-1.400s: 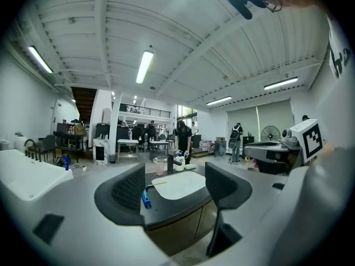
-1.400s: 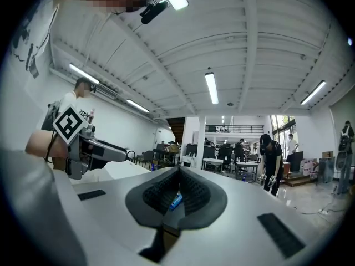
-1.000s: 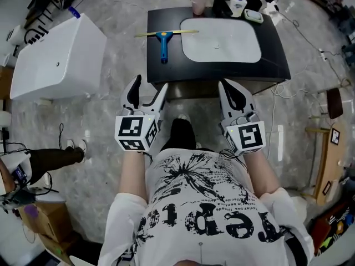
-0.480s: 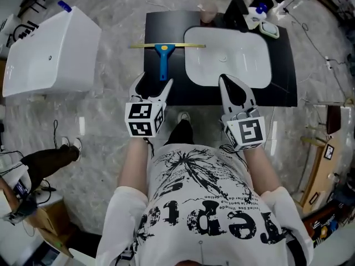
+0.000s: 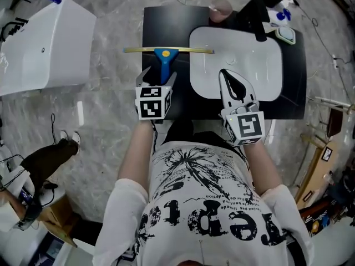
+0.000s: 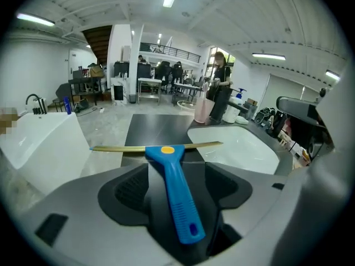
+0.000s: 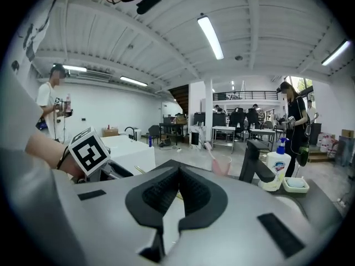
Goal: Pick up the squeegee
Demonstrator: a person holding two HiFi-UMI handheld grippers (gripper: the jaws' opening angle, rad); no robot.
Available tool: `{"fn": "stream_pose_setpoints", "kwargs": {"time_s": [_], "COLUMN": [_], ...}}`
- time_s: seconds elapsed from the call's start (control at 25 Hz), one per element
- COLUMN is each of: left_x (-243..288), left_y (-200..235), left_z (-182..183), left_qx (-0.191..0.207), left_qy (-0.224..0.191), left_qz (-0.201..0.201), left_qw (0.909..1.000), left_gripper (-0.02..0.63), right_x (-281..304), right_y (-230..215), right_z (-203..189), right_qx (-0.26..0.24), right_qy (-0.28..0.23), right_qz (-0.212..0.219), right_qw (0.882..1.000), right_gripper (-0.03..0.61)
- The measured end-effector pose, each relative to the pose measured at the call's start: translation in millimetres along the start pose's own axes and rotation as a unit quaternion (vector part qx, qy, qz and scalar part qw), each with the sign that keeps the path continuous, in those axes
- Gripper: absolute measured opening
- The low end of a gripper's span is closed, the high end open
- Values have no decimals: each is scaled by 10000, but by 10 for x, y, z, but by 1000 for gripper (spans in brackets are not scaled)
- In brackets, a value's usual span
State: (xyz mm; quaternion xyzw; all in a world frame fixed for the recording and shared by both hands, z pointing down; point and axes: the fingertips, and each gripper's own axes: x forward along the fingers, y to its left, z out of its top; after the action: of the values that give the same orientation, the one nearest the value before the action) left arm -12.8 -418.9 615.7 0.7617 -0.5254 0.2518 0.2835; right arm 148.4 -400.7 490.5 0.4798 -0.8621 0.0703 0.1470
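The squeegee (image 5: 164,57) lies flat on the black bench (image 5: 166,21), just left of the white sink (image 5: 249,49). Its long yellow blade runs side to side, and the right end of the blade reaches over the sink's rim. Its blue handle points back at the person.

The left claw (image 5: 158,77) is wide open. It sits down low by the handle, with one jaw on each side. There is a gap on both sides, so the jaws are not squeezing the handle.

The right claw (image 5: 227,77) is closed, with its jaws together and nothing in them. It is over the near part of the sink.

At the back of the bench are a pink cup (image 5: 222,5), a black tap (image 7: 254,159) and a soap bottle (image 7: 279,162). A big white tub (image 5: 47,43) stands off to the left.
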Motion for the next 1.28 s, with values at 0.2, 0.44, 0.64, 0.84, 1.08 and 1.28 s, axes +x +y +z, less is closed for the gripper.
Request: {"fn": "stream_pose_setpoints", "kwargs": {"time_s": [0.2,0.44,0.64,0.84,1.08,1.28], "left_x": [362,590,607,580,541,392], "left_y": [86,146,179,197,136,80], "left_z": [-81,-191,-181,-138,-113,28], "left_qx": [-137,-196,-198,-222,-330,-542], "left_qy": [408,635,576,583,667,494], "left_qz": [115,532,764,838,827,784], "left_qw": [9990,9964,9952,9945,9938,9942], "left_gripper": [327,269,214,143,141,141], "right_x": [221,338,391,395,381,341], "right_y": [-143,-275,-405,-542,-699,-739], "right_z": [-121,-212,-218,-189,-126,2], "right_qx": [104,148,221,203,212,175], "right_qy": [155,313,389,396,352,282], "right_qz": [-18,28,97,161,180,214], "right_qw": [9998,9994,9990,9989,9990,9992], "right_gripper": [14,14,14,14,14,14]}}
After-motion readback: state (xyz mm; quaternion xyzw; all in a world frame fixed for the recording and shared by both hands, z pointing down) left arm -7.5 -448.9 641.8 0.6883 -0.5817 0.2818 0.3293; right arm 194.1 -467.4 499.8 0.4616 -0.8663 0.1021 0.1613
